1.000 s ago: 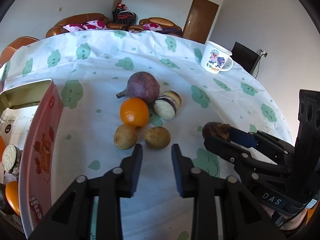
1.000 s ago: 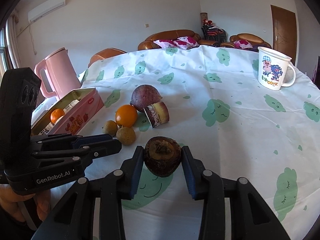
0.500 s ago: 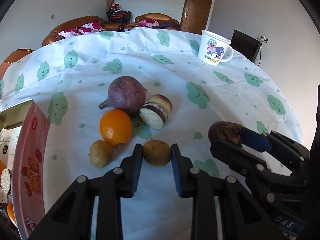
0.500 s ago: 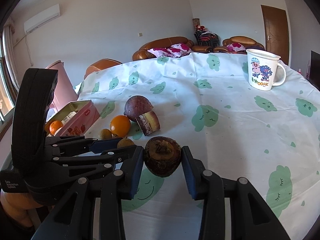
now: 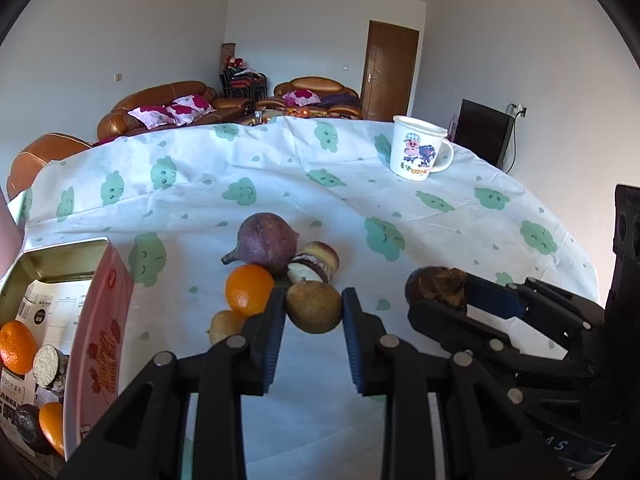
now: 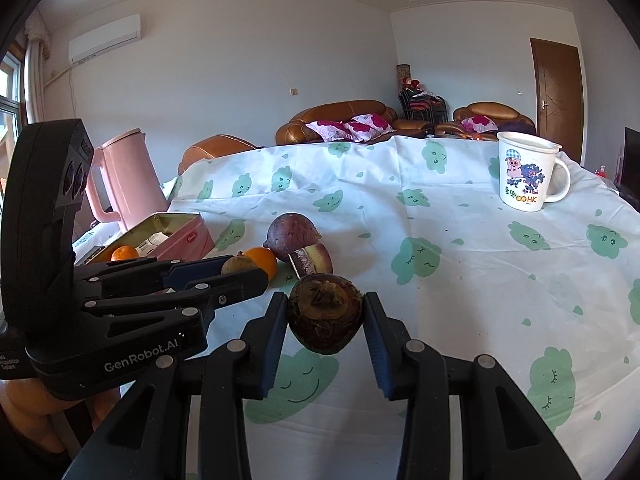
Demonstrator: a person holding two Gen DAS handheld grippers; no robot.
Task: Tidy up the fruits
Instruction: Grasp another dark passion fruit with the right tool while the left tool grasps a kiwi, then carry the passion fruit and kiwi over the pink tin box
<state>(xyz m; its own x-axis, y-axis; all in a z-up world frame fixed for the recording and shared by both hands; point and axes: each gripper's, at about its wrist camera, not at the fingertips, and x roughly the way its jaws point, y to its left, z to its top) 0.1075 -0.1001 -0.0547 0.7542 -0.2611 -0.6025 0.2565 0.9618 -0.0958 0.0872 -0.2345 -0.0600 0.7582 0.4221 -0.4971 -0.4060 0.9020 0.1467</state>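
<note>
The left gripper (image 5: 313,312) is clamped on a small round brown fruit (image 5: 313,311), its blue pads pressed against both sides. The right gripper (image 6: 325,314) is closed on a dark brown fruit (image 6: 325,312) with a rough, dried crown facing the camera.

In the left wrist view, the remaining fruits lie in a cluster just above the left gripper at frame centre. An orange (image 5: 249,290) sits just left of the held fruit. A second small brown fruit (image 5: 225,325) lies below the orange, partly hidden by the left finger. A large purple fruit (image 5: 266,243) with a short stem stands above the orange. A cut piece (image 5: 316,266) with a white face and dark rind lies touching its right side.

A pink tin box (image 5: 98,320) occupies the lower left of the same view, open at the top. It holds two oranges, a cut piece with a white face and a dark round fruit on printed paper.

A white mug (image 6: 526,176) with a cartoon print stands well apart at the upper right of the right wrist view. A pink kettle (image 6: 120,176) stands at the left, behind the tin box. The table is covered by a white cloth (image 6: 460,264) printed with green cloud faces.
</note>
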